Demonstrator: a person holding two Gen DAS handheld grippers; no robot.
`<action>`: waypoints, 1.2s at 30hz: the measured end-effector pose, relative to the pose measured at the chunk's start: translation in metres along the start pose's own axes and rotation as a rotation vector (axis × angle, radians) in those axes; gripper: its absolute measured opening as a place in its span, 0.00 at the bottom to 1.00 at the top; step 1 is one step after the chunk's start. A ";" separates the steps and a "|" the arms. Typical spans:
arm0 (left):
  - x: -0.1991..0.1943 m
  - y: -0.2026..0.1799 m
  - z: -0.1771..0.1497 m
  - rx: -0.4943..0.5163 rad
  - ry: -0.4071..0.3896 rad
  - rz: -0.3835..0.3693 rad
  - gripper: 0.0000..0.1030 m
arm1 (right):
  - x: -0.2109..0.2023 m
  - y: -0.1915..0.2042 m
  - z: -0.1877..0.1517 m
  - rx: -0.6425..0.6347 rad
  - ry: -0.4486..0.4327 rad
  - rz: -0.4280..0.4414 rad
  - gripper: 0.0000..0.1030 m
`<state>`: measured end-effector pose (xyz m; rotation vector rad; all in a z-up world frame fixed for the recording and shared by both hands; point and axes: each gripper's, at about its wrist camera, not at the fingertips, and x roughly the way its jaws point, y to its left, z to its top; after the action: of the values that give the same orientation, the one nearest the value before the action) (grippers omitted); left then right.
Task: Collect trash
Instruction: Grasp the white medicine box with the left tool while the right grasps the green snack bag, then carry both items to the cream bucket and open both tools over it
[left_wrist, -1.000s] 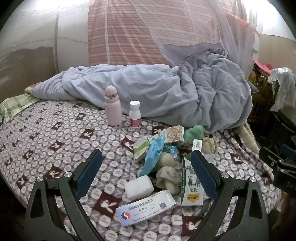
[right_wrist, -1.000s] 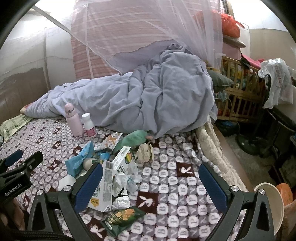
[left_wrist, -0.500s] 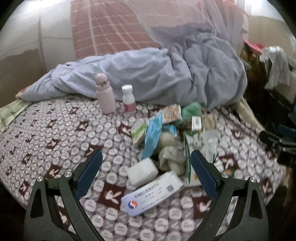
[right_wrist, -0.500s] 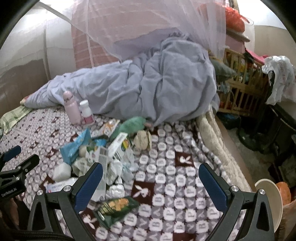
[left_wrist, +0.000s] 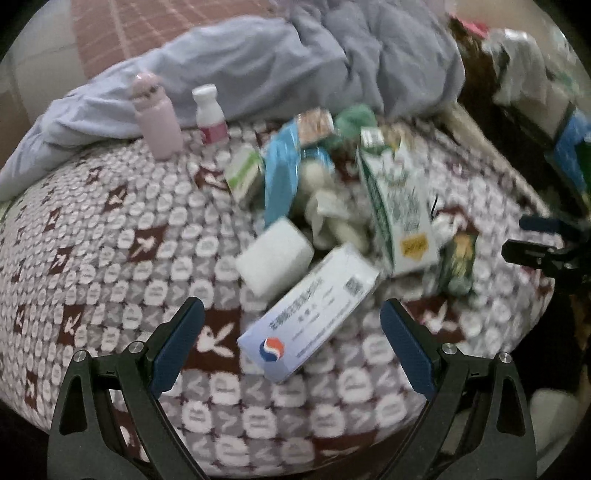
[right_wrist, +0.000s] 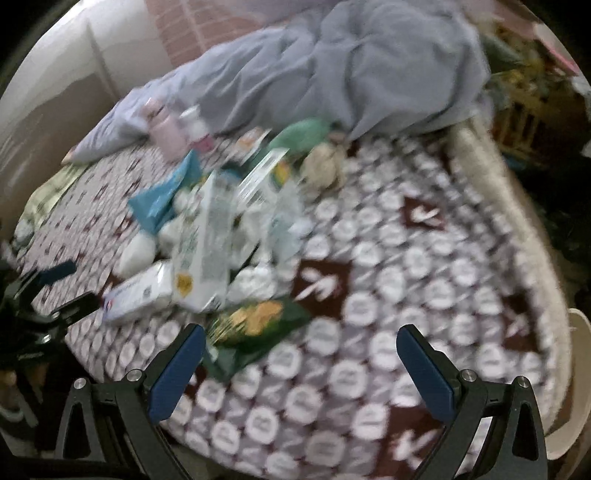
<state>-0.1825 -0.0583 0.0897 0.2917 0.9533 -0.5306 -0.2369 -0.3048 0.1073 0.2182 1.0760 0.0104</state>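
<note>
A heap of trash lies on the patterned bedspread (left_wrist: 110, 258). A white medicine box (left_wrist: 310, 314) lies nearest, just ahead of my open, empty left gripper (left_wrist: 291, 347). Behind it are a white foam block (left_wrist: 275, 254), a green-and-white carton (left_wrist: 399, 206), a blue wrapper (left_wrist: 280, 177) and crumpled tissues (left_wrist: 332, 218). A green snack bag (right_wrist: 255, 325) lies just ahead of the left finger of my open, empty right gripper (right_wrist: 299, 365). The carton (right_wrist: 203, 251) and medicine box (right_wrist: 140, 291) also show in the blurred right wrist view.
A pink bottle (left_wrist: 157, 118) and a white pill bottle (left_wrist: 210, 114) stand behind the heap. A grey-blue duvet (left_wrist: 295, 62) is bunched at the back. The bed's edge (right_wrist: 517, 206) runs along the right, with a pale bin rim (right_wrist: 576, 384) below it.
Both grippers have moved forward and down toward the bed. The trash heap now looks larger and nearer. Both stay open.
</note>
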 end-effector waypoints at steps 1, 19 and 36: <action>0.005 0.000 -0.002 0.015 0.016 -0.002 0.93 | 0.008 0.005 -0.002 -0.008 0.022 0.003 1.00; 0.050 -0.017 -0.003 0.132 0.160 -0.120 0.54 | 0.045 0.000 -0.004 0.039 0.069 0.062 0.24; -0.002 -0.090 0.037 0.078 0.096 -0.360 0.16 | -0.049 -0.079 -0.015 0.116 -0.127 -0.007 0.17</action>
<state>-0.2066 -0.1499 0.1112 0.2169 1.0869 -0.8908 -0.2814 -0.3848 0.1288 0.3151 0.9514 -0.0717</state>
